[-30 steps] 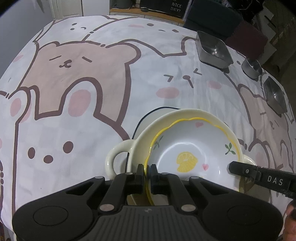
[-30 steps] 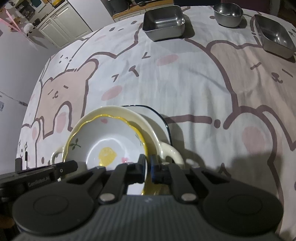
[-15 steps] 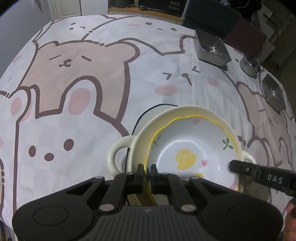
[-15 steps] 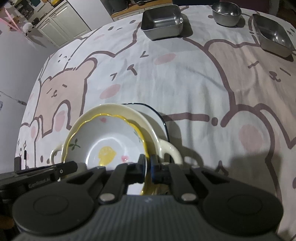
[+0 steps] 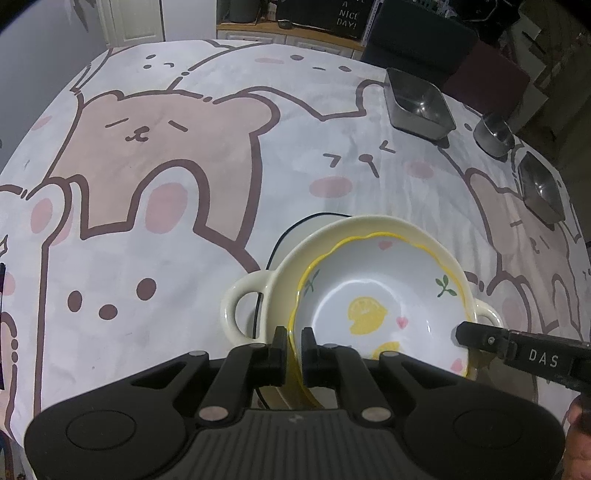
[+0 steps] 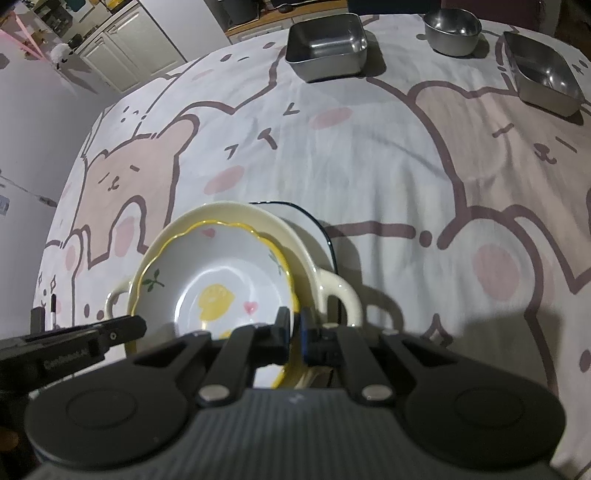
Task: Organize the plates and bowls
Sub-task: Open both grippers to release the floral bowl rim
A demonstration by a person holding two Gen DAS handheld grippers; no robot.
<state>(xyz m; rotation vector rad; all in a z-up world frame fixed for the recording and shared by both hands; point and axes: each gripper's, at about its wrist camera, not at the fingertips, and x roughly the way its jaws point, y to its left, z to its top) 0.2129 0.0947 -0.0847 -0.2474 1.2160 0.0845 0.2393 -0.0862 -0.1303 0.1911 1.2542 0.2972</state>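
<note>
A white lemon bowl (image 5: 380, 295) (image 6: 218, 280) with a wavy yellow rim sits inside a cream two-handled bowl (image 5: 258, 291) (image 6: 295, 247). That cream bowl rests on a white plate (image 5: 314, 223) (image 6: 299, 221) with a dark rim, mostly hidden beneath. My left gripper (image 5: 294, 350) is shut on the lemon bowl's near-left rim. My right gripper (image 6: 294, 332) is shut on the same bowl's right rim. Each gripper shows in the other's view as a black finger at the bowl's edge.
A cartoon bear tablecloth (image 5: 166, 155) (image 6: 369, 166) covers the table. Two square steel trays (image 5: 417, 105) (image 6: 327, 46) (image 5: 541, 188) (image 6: 543, 68) and a round steel bowl (image 5: 493, 131) (image 6: 452, 24) stand along the far side. Cabinets and a dark chair lie beyond.
The lemon bowl has settled lower and more level inside the cream bowl. Both grippers stay clamped on its rim and have barely moved.
</note>
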